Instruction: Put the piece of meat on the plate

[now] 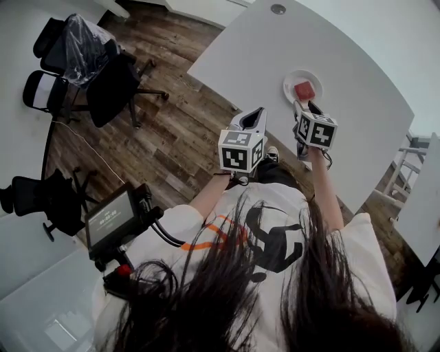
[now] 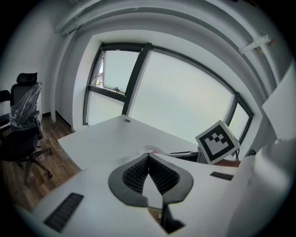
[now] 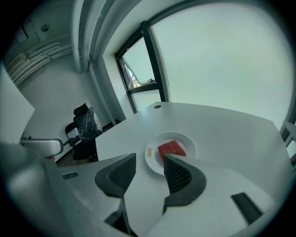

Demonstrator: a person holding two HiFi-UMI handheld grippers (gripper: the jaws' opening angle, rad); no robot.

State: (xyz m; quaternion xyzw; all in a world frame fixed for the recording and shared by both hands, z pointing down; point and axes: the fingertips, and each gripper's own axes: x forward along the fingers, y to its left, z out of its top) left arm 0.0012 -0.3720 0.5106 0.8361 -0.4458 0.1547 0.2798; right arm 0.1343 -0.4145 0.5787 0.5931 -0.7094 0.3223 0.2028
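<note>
A red piece of meat [image 3: 171, 149] lies on a white round plate [image 3: 187, 140] on the white table; in the head view the meat [image 1: 304, 90] sits in the plate [image 1: 291, 80] just beyond my right hand. My right gripper [image 3: 149, 167] hovers above the table short of the plate, open, with nothing between its dark ribbed pads [image 3: 177, 174]; in the head view this gripper [image 1: 306, 108] shows at the table's near edge. My left gripper [image 2: 149, 159] is shut and holds nothing; in the head view it [image 1: 256, 114] hangs over the wooden floor beside the table.
The white table [image 1: 357, 103] has a round cable port [image 1: 278, 9] at its far end. Black office chairs [image 1: 82, 65], one wrapped in plastic, stand on the wooden floor to the left. A device with a screen [image 1: 110, 218] sits close to the person. Large windows lie behind the table.
</note>
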